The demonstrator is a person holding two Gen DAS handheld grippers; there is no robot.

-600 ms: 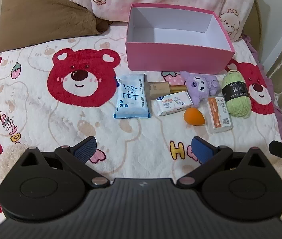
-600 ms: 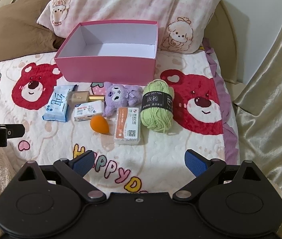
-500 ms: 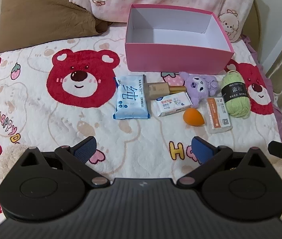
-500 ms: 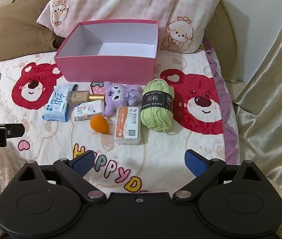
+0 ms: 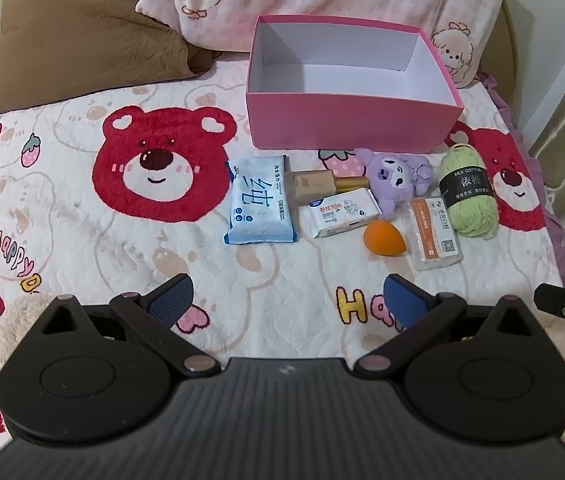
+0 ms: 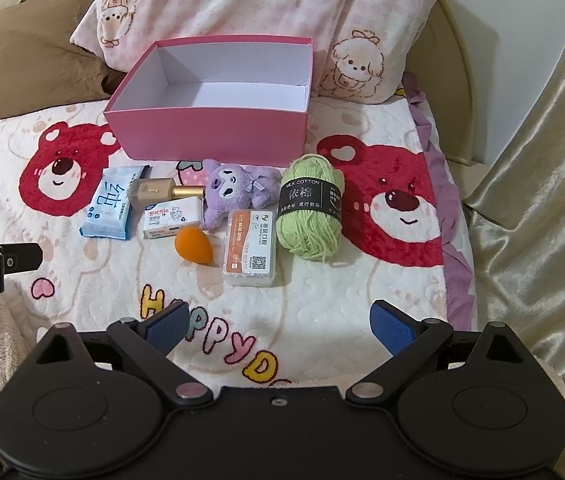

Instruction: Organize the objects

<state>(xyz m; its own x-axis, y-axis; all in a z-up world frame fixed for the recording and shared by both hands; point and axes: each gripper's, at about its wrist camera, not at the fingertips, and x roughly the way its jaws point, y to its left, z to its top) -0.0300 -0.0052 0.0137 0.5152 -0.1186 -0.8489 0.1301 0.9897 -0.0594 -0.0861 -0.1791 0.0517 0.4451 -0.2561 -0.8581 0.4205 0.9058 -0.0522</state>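
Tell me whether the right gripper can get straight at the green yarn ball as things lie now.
Probably yes. The right gripper is open and holds nothing, and only bare blanket lies between it and the green yarn ball. The floss box sits close on one side, so one of the fingers might brush it.

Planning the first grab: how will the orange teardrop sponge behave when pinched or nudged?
The orange sponge looks like soft foam, so it probably squashes and weighs little. Its rounded teardrop shape, lying on its side, may roll if nudged. The plush bedspread should damp that somewhat.

Small print on the floss box (image 6: 251, 248) is unreadable.
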